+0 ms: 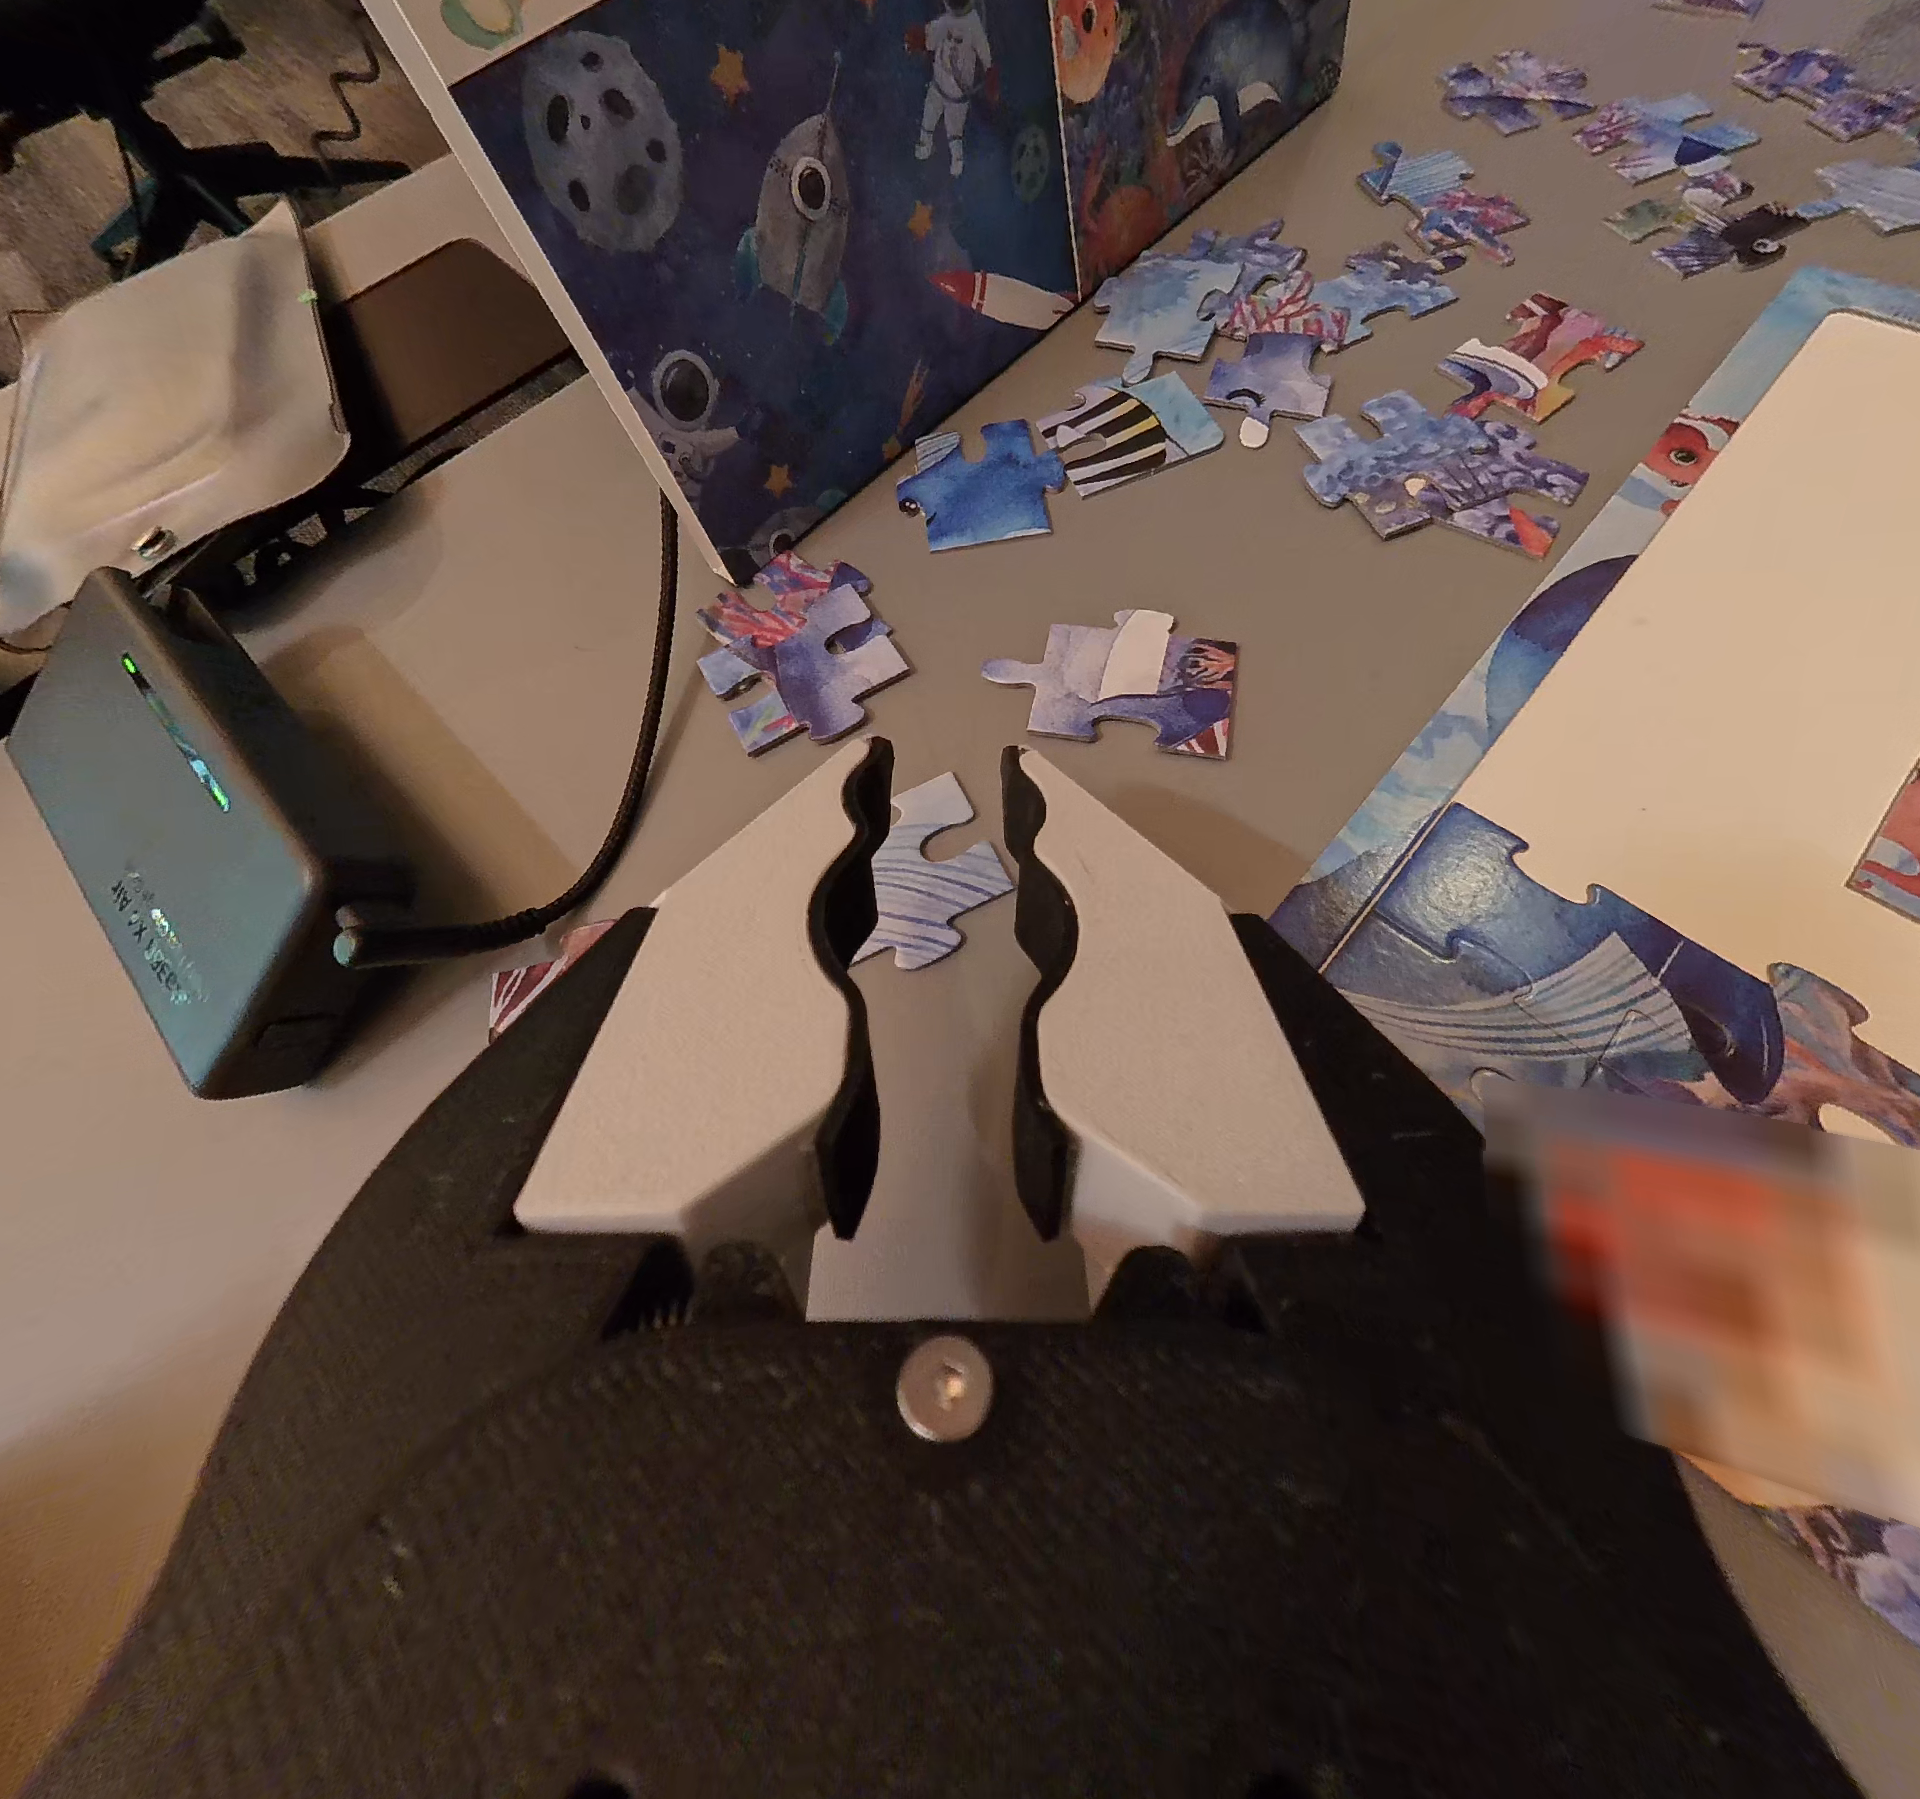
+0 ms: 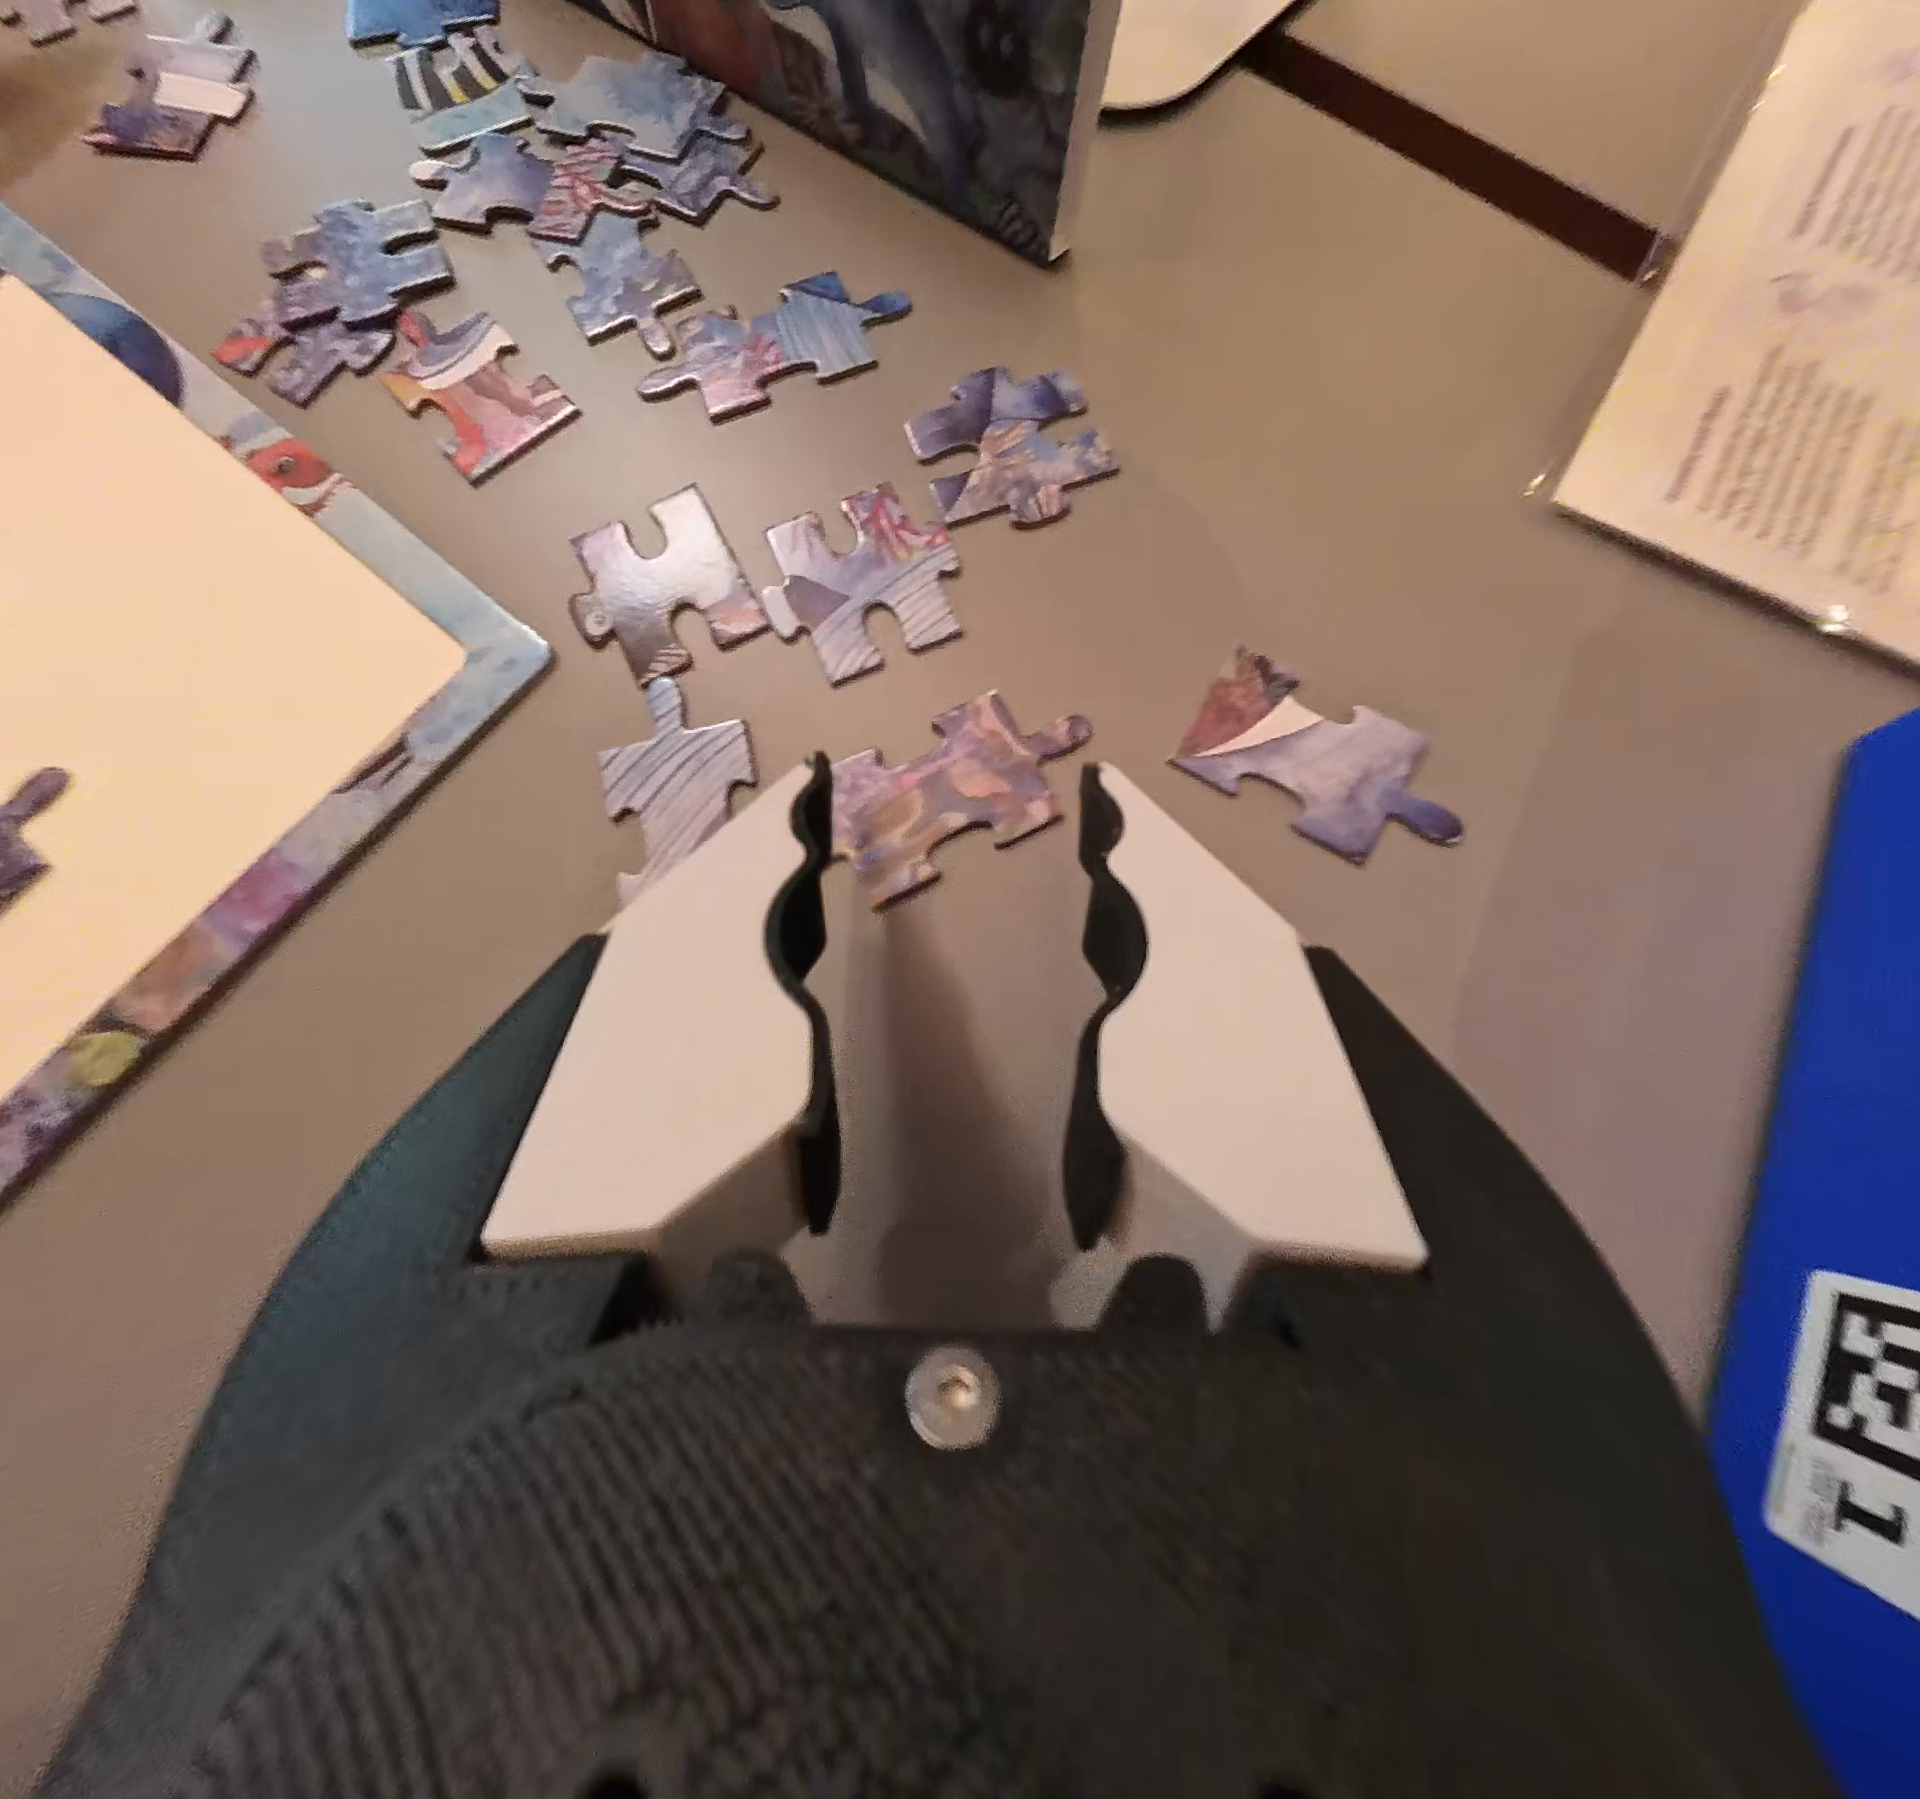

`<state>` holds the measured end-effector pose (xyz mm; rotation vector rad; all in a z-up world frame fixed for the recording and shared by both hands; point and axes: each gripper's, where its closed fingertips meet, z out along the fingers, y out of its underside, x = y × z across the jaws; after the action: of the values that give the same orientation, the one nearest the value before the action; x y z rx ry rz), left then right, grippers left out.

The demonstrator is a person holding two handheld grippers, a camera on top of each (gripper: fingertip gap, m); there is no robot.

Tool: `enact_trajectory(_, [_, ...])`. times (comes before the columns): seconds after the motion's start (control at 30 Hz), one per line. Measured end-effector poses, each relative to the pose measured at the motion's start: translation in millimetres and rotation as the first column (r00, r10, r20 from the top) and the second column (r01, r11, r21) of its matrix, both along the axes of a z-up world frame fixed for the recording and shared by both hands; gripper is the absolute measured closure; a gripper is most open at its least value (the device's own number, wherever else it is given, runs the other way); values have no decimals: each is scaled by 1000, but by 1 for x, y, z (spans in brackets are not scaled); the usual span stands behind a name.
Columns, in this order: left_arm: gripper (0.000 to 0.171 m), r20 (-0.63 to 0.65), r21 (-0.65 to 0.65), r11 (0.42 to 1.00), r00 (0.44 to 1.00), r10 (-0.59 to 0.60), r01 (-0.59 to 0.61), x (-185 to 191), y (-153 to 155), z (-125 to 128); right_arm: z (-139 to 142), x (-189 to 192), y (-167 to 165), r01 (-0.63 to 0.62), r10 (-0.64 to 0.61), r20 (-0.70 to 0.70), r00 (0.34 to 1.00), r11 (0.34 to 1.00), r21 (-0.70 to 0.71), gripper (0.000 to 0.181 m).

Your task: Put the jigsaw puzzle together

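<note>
Left gripper (image 1: 943, 762) fingers parted, empty; pale striped piece (image 1: 928, 871) flat on desk (image 1: 540, 669) directly between and below the tips. Right gripper (image 2: 951, 773) parted, empty, over pink-purple piece (image 2: 951, 793). Frame (image 2: 312, 814) mostly unfilled.

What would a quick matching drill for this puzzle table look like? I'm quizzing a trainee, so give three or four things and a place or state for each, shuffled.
Column one:
1. pale striped piece
2. left tool
3. picture box
4. puzzle frame

Column two:
A. standing upright behind the loose pieces
B. open, holding nothing
C. flat on the table, just past the left tool's tips
D. lying flat, its middle mostly blank

Pairs: 1-C, 2-B, 3-A, 4-D
</note>
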<state>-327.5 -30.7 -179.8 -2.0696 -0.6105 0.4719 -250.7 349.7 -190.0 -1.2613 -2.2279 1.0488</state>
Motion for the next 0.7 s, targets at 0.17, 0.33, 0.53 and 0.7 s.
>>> enact_trajectory(0.17, [153, -5, -1, 1000, 1000, -3, 3, 0, 1, 0, -9, -5, -4, -10, 10, 2, 1000, 999, -50, 119])
enact_trajectory(0.33, [153, -12, -1, 1000, 1000, 0, 0, 0, 0, 2, -25, -6, -6, -26, 25, 18, 1000, 998, 58, 119])
enact_trajectory(0.53, [152, -10, 1, 1000, 1000, 1, -1, 0, 0, 1, -24, -4, -10, -38, 36, 30, 999, 997, 73, 132])
enact_trajectory(0.7, [152, -8, 1, 1000, 1000, 2, -2, 0, 0, 1, -20, -5, -12, -41, 40, 14, 999, 997, 71, 153])
